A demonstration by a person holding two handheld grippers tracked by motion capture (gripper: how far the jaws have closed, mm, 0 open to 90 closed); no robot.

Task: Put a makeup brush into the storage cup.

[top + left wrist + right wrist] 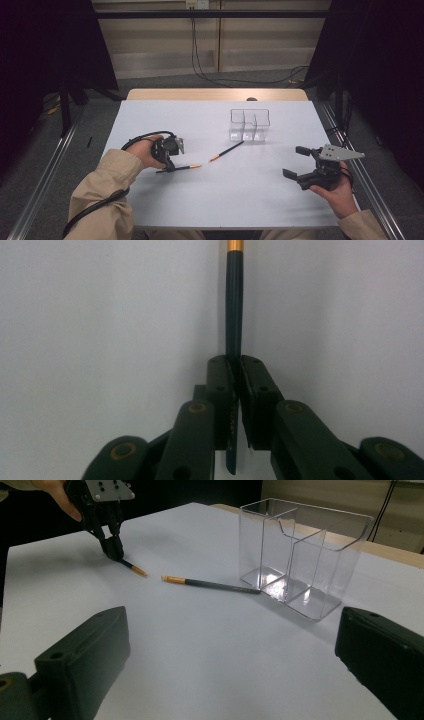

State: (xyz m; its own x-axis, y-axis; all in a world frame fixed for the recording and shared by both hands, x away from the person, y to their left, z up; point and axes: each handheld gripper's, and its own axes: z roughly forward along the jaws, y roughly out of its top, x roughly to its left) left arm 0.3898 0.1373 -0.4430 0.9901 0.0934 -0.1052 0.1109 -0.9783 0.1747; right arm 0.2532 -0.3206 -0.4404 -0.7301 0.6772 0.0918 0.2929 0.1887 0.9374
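left gripper view: pencil (233,305) clamped between left claw (237,371) jaws, pointing ahead.

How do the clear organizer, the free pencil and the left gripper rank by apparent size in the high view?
1. Clear organizer.
2. Left gripper, which looks slightly smaller.
3. Free pencil, long but very thin.
The pencil's length about matches the organizer's width.

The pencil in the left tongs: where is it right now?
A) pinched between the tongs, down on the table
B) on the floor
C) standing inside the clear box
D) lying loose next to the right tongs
A: in the left gripper view the left tongs are squeezed shut on the pencil, and it lies low on the white table.
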